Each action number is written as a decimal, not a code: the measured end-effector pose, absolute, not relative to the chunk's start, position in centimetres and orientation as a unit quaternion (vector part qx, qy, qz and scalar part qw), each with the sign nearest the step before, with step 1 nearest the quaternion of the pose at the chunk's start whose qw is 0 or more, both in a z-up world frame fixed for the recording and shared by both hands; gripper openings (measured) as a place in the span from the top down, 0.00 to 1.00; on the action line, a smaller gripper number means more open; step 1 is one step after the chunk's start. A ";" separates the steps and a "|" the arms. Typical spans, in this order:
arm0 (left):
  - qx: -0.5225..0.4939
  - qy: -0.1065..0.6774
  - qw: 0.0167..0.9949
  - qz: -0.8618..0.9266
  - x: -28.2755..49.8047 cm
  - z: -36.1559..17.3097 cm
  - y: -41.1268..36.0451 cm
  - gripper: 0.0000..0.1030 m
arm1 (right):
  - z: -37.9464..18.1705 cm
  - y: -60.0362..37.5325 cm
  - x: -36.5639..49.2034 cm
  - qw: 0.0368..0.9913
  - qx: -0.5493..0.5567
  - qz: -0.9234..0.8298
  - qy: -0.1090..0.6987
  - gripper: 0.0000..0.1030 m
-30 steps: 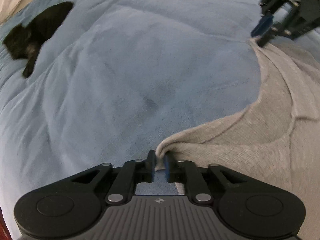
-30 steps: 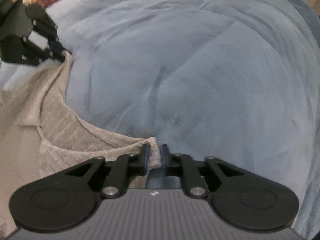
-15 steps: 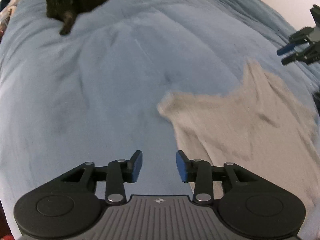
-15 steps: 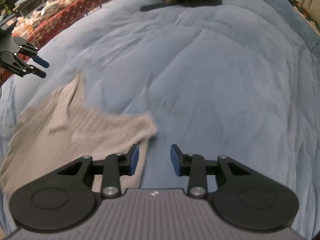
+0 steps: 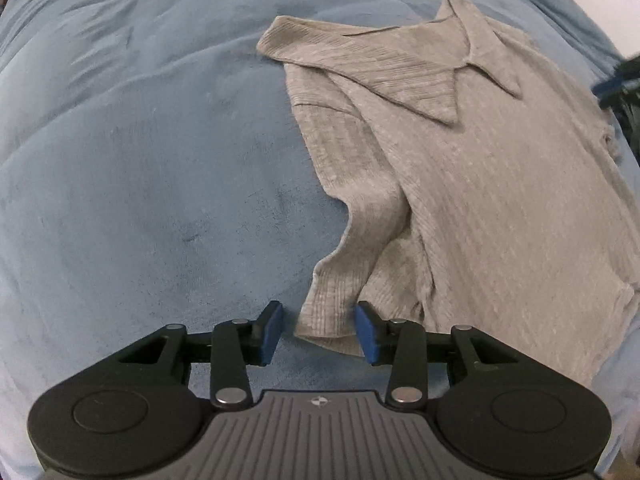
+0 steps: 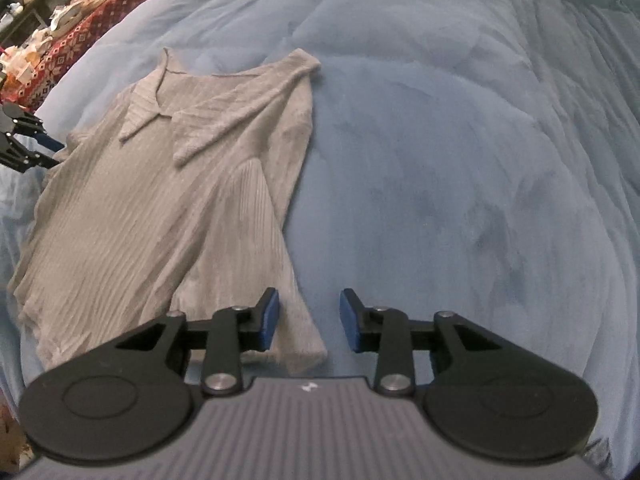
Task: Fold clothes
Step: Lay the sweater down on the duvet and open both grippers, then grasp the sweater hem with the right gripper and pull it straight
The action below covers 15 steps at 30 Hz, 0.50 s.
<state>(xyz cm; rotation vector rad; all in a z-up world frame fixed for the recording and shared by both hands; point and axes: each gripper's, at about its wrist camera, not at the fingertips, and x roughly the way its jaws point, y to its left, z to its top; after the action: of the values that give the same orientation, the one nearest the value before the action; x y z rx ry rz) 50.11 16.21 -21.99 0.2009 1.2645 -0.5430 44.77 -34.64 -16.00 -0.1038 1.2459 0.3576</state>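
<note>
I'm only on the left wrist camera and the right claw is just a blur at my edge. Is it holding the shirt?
Observer: No. The right claw is open. The shirt has its hem corner between the pads, unpinched, close to one pad. The other pad is over bare blanket.
Operator: What's beyond the bed on that side?
Observer: A red patterned cloth with small clutter on it, at the far left of the right wrist view.

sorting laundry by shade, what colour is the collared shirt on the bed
Light grey-beige, with a fine ribbed texture; the collared shirt shows best in the left wrist view.
</note>
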 end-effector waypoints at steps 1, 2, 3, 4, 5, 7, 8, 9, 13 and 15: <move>0.095 0.580 0.772 -0.243 50.1 -22.1 16.3 0.91 | -16.0 -34.7 44.4 0.795 -0.047 0.166 0.581 0.64; 0.107 0.574 0.777 -0.235 50.0 -22.2 16.2 0.97 | -16.2 -34.5 44.3 0.795 -0.048 0.165 0.582 0.64; 0.126 0.565 0.782 -0.231 49.8 -21.9 16.1 0.97 | -16.2 -34.4 44.3 0.796 -0.048 0.165 0.580 0.64; 0.143 0.555 0.787 -0.229 49.5 -21.6 16.1 0.97 | -16.1 -34.4 44.3 0.797 -0.048 0.165 0.579 0.64; 0.158 0.546 0.792 -0.223 49.2 -21.1 16.1 0.97 | -16.1 -34.3 44.3 0.798 -0.047 0.166 0.577 0.64; 0.174 0.537 0.801 -0.200 49.1 -20.4 16.9 0.97 | -15.7 -34.2 44.4 0.805 -0.052 0.165 0.567 0.64; 0.176 0.536 0.805 -0.185 49.2 -20.0 17.6 0.97 | -15.6 -34.2 44.5 0.809 -0.053 0.165 0.562 0.64; 0.176 0.537 0.808 -0.169 49.3 -19.7 18.5 0.97 | -15.4 -34.2 44.7 0.812 -0.051 0.164 0.558 0.64; 0.164 0.547 0.815 -0.100 49.9 -18.9 22.8 0.97 | -15.8 -34.8 45.8 0.814 -0.035 0.143 0.562 0.67; 0.149 0.550 0.817 -0.086 50.1 -18.7 24.3 0.97 | -16.1 -35.1 46.3 0.819 -0.022 0.130 0.558 0.76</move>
<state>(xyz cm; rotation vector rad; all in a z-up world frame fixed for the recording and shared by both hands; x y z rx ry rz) 50.09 24.27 -18.66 0.3172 1.1725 -0.1825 46.29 -35.10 -16.14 -0.0471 1.1896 0.2772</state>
